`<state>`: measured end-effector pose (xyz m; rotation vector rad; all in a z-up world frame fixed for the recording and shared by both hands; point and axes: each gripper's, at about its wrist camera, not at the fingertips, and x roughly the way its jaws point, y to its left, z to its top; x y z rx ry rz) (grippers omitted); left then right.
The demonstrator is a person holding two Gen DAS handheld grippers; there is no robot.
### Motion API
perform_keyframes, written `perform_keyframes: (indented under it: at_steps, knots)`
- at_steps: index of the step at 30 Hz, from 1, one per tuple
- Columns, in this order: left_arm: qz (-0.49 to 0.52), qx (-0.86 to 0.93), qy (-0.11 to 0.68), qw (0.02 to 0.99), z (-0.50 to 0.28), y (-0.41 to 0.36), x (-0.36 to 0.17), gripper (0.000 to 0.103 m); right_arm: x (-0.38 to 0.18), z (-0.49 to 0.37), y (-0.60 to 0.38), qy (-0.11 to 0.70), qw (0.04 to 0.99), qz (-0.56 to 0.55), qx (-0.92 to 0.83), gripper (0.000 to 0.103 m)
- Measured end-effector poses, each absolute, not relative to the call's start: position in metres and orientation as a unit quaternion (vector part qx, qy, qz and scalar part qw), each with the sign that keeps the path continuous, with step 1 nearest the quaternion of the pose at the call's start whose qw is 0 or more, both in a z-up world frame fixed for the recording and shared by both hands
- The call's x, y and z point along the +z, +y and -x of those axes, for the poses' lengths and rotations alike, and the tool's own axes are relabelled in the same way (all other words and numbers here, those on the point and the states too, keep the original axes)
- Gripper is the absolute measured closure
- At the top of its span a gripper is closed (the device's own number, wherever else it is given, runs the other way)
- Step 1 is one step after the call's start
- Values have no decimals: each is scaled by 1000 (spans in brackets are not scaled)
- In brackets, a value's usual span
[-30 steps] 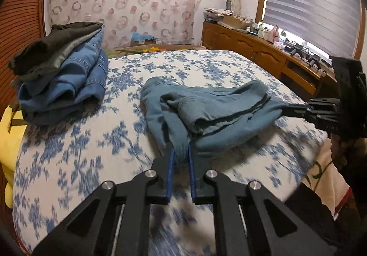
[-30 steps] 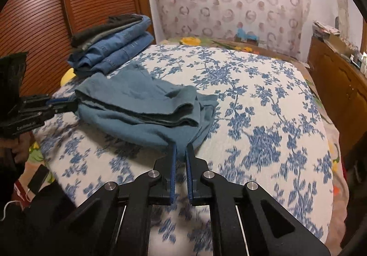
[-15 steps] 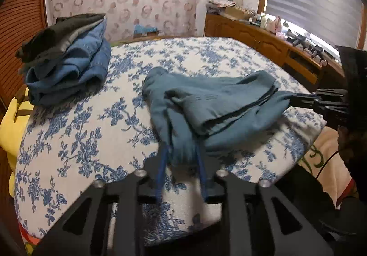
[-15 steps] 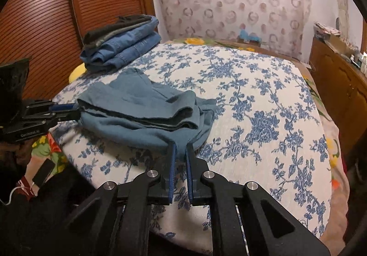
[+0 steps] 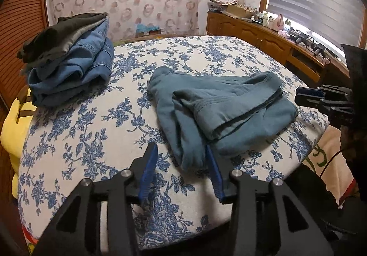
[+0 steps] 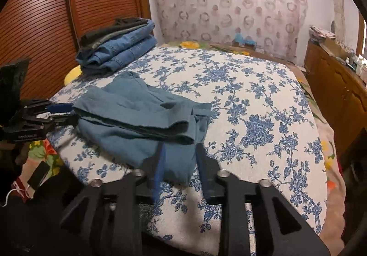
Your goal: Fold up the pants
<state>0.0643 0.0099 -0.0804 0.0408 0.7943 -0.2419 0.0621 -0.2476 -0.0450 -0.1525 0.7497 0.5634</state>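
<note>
The teal pants (image 5: 220,107) lie bunched in a rough fold near the bed's (image 5: 91,136) six-o'clock edge. Both grippers' jaws, left (image 5: 181,164) and right (image 6: 179,162), have just been opening and stand apart, cloth loose between them. Tidying remains, I'd judge.

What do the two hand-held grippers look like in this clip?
Both are matte black with angular, cut-out finger arms, silver pivot bolts and blue pads. The left hand-held gripper and the right hand-held gripper look alike; small white lettering, too small to read, marks the left one's side.
</note>
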Motion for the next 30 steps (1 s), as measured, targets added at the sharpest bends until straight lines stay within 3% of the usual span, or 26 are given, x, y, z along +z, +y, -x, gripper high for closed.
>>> perform_keyframes:
  at_steps: [3,6,18,30]
  knots:
    - [-21,-116,391,913,-67,11,-84,56,-50,-64,-246,367,888,72,269,71]
    - [-16,-109,397,911,-71,13,-91,43,-53,-64,-244,369,886,74,269,69]
    - [12,-112,395,912,-72,20,-99,41,-72,-70,-243,389,882,75,254,60]
    - [25,-104,387,916,-68,20,-100,41,-77,-62,-250,363,900,71,230,41]
